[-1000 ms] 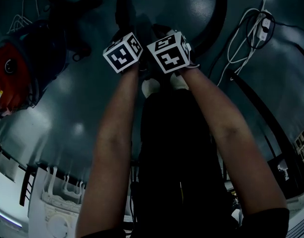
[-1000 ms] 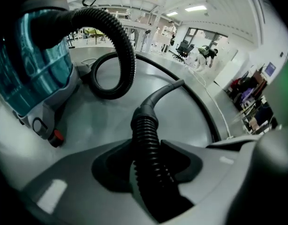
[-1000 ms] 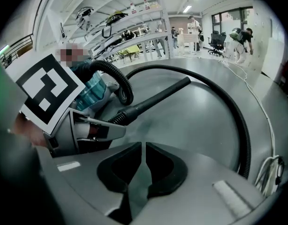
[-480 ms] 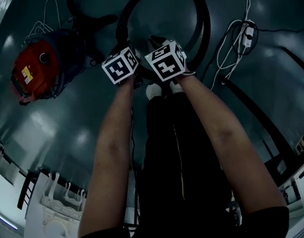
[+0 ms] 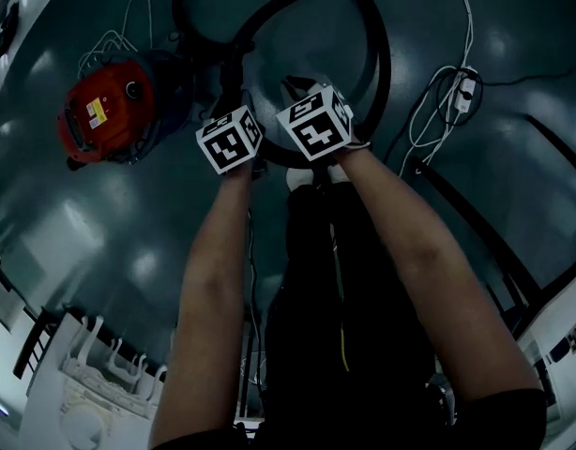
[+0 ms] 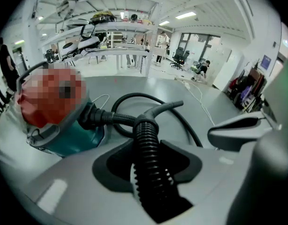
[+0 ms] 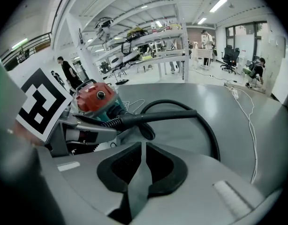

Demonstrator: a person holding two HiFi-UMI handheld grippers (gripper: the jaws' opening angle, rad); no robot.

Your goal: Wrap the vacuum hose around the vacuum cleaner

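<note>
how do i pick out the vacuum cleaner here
On the floor, upper left in the head view, the black hose ends at the vacuum cleaner. Its red top on a teal body is the only strong colour there.

The vacuum cleaner (image 5: 110,120), a squat canister with a red top and teal body, sits on the glossy grey floor. Its black vacuum hose (image 5: 380,59) runs from the canister in a wide open loop beside it. The ribbed end rises, clamped in the left gripper (image 6: 147,172), and carries a smooth curved tube.
</note>
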